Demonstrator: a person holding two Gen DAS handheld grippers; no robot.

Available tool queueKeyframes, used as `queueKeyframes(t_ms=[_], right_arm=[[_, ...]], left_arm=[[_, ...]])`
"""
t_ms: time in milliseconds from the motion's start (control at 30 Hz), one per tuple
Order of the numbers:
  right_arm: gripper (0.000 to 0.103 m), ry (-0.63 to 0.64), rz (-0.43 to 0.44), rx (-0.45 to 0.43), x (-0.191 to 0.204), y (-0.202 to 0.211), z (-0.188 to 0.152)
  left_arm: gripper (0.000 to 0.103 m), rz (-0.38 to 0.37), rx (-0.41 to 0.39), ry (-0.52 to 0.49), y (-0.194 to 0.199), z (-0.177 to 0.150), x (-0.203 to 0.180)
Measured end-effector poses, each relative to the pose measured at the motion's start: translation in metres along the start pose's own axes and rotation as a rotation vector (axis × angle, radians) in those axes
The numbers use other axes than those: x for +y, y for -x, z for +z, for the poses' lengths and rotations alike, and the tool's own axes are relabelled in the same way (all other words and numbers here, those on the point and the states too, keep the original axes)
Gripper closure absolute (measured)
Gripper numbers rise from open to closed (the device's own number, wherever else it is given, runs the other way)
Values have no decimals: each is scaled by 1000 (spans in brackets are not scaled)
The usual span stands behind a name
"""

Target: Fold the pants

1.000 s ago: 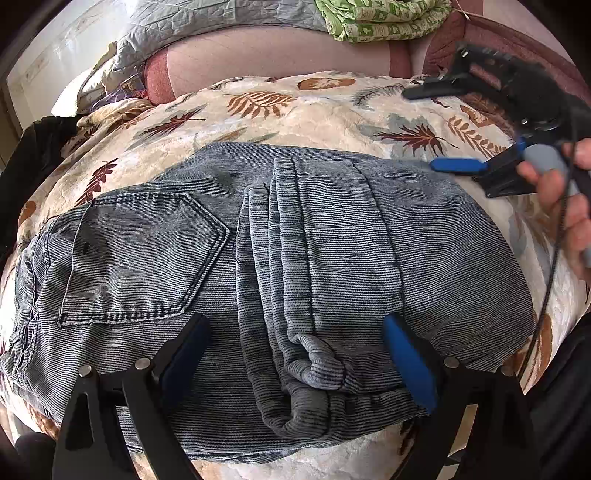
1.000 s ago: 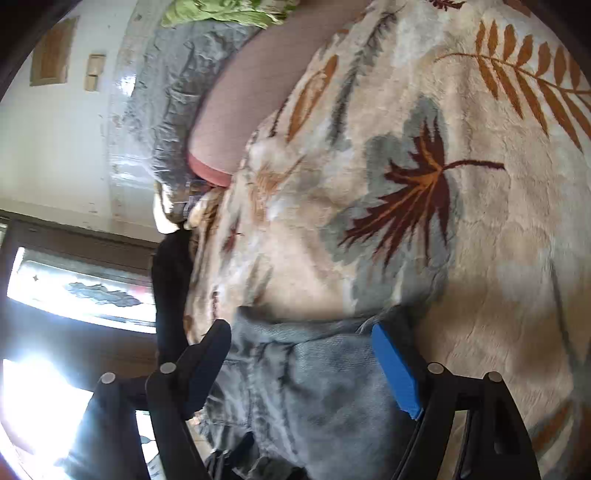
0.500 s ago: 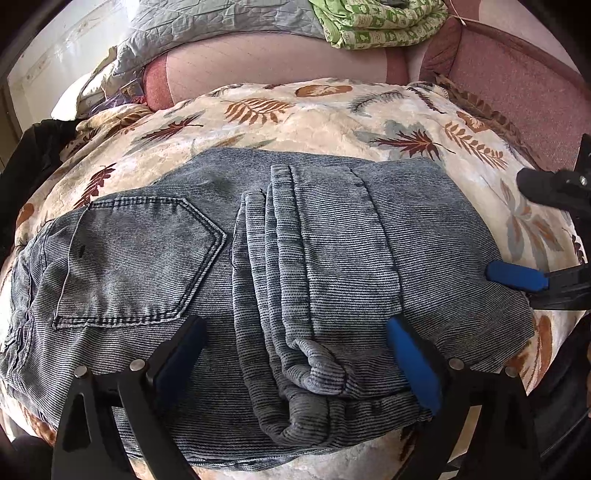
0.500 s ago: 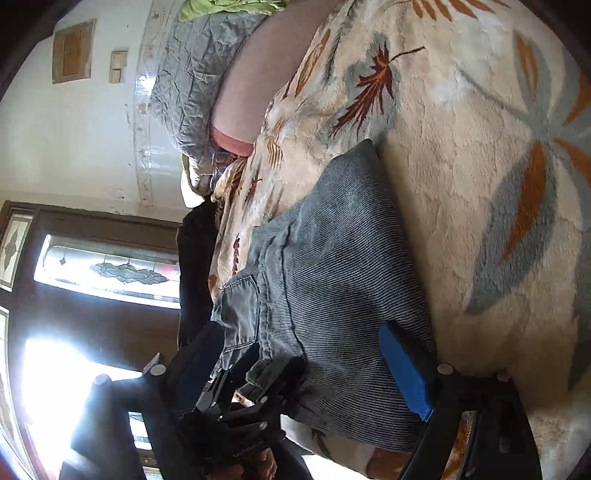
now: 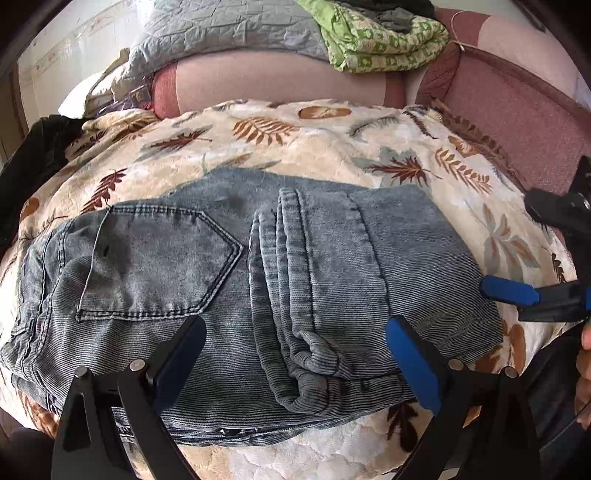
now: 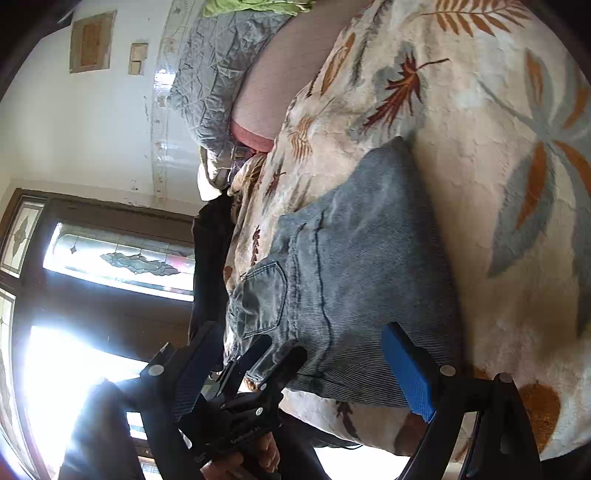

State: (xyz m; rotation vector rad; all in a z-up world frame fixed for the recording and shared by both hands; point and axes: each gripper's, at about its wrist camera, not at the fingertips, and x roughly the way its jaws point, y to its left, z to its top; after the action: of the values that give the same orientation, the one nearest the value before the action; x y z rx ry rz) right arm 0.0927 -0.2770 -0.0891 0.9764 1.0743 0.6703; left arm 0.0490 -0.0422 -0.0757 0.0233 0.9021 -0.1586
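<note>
Folded blue denim pants (image 5: 258, 280) lie on a leaf-patterned blanket (image 5: 295, 136), back pocket at the left, leg hems folded over the middle. My left gripper (image 5: 295, 354) is open and empty, hovering over the near edge of the pants. My right gripper (image 6: 299, 365) is open and empty, turned sideways just off the right edge of the pants (image 6: 354, 258). The right gripper also shows at the right edge of the left wrist view (image 5: 546, 254). The left gripper shows low in the right wrist view (image 6: 255, 373).
A pink sofa back (image 5: 280, 77) carries a grey quilt (image 5: 221, 26) and a green patterned cloth (image 5: 380, 40). A dark garment (image 5: 37, 155) lies at the blanket's left end. A stained-glass door (image 6: 110, 258) stands beyond.
My right gripper has come down from the far right corner to the right edge of the pants. My left gripper has drawn back slightly. The pants have not moved.
</note>
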Motion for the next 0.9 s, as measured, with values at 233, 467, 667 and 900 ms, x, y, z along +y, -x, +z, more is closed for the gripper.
queueKeyframes(t_ms=[233,467,667,900], right_arm=[[11,-93,-90,7,-29,-35,47],[11,111,-78,-197,16,15,26],[6,295,-323,-463,35,47,6],[6,292,-383,-459,37,38,6]], left_arm=[[4,7,67,-8,-20,-6,0],[4,12,-19,56,12,1,30],[4,128,-74,118,30,4,78],[4,170,-52,189,29,-8,117]])
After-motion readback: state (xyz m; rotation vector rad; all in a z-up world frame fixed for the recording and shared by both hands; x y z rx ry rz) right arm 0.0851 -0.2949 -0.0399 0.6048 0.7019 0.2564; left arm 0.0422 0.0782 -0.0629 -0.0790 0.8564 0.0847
